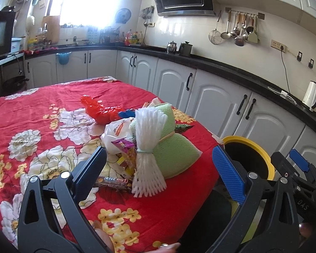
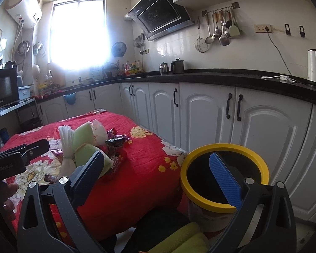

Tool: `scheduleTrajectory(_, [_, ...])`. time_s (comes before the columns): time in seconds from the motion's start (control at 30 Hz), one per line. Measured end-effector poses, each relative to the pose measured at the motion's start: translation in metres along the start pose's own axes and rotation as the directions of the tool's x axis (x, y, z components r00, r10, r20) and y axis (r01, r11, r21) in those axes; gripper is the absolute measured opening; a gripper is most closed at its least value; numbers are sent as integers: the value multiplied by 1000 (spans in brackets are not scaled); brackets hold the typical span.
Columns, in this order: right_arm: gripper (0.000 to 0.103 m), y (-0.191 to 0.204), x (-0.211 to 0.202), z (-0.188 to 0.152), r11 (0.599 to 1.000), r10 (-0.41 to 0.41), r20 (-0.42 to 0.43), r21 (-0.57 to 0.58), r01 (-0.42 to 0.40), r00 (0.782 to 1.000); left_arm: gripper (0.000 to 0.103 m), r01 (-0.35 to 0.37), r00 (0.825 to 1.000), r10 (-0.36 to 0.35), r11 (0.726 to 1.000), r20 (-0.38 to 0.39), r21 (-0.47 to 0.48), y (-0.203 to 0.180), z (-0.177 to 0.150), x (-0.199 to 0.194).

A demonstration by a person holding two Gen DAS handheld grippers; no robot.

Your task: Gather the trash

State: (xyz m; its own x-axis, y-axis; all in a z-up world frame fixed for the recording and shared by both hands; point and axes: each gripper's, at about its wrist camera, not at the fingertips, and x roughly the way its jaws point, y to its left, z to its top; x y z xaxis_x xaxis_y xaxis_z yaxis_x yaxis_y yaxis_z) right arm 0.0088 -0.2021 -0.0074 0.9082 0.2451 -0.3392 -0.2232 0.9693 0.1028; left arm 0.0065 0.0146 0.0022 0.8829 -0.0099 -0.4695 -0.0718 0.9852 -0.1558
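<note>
Crumpled wrappers and white foam netting (image 1: 146,145) lie heaped on the red floral tablecloth (image 1: 42,113); the left gripper (image 1: 160,172) hovers above them, jaws wide apart, empty, while the right gripper (image 2: 158,175) gapes empty above the yellow-rimmed bin (image 2: 225,175).

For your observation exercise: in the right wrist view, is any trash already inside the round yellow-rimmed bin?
No; the round yellow-rimmed bin shows only a dark interior, with the trash on the red floral tablecloth.

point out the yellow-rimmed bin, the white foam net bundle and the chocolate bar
yellow-rimmed bin (image 2: 261,166): right wrist view, right side of rim
white foam net bundle (image 1: 148,126): left wrist view, upper fan
chocolate bar (image 1: 112,181): left wrist view, wrapper label
</note>
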Motion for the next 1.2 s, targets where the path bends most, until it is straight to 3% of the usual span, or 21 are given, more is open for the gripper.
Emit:
scheduleTrajectory(0.33, [97,19,37,6,982,162,-100,-78,-170,982,92,37,999,-38,998,-29,-54,31,9,12])
scheduleTrajectory(0.6, [97,44,84,9,944,278,-218,-116,-308,936,91,54,998,-55,998,-21,-13,41,30,21])
scheduleTrajectory(0.87, [91,62,128,3,913,347,-313,-105,-395,884,76,129,986,-126,991,-105,24,33,41,52])
scheduleTrajectory(0.97, [83,67,143,-1,905,359,-345,-99,-414,867,74,148,978,-145,989,-151,9,35,41,66])
scheduleTrajectory(1.2, [48,69,158,-4,882,414,-384,-57,-468,825,58,160,966,-155,987,-206,11,34,36,86])
